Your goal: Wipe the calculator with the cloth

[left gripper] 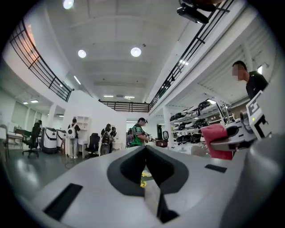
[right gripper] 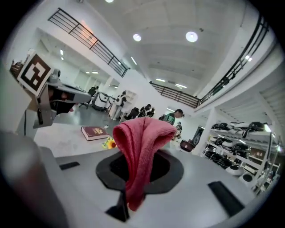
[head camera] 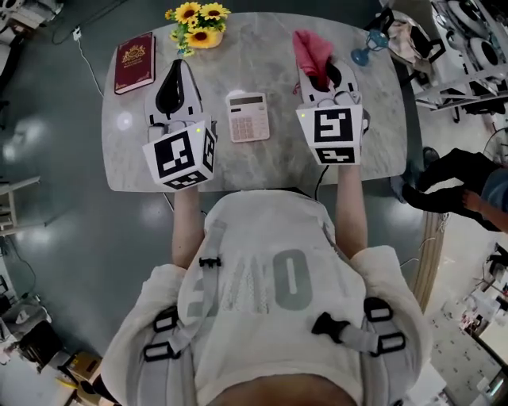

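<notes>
The pale pink calculator (head camera: 248, 116) lies flat on the marble table (head camera: 381, 151), between my two grippers. My left gripper (head camera: 179, 70) is held above the table to the calculator's left; in the left gripper view its jaws (left gripper: 145, 150) are shut with nothing between them. To the calculator's right, my right gripper (head camera: 321, 78) is shut on a pink-red cloth (head camera: 311, 49). The cloth (right gripper: 141, 147) is folded over and sticks up out of the jaws. It also shows in the left gripper view, as a red cloth (left gripper: 217, 141) at the right.
A dark red book (head camera: 133, 62) lies at the table's back left, and a bunch of sunflowers (head camera: 198, 22) is beside it at the back edge. A blue glass object (head camera: 367, 47) is at the back right. A person (head camera: 460, 190) is to the right of the table.
</notes>
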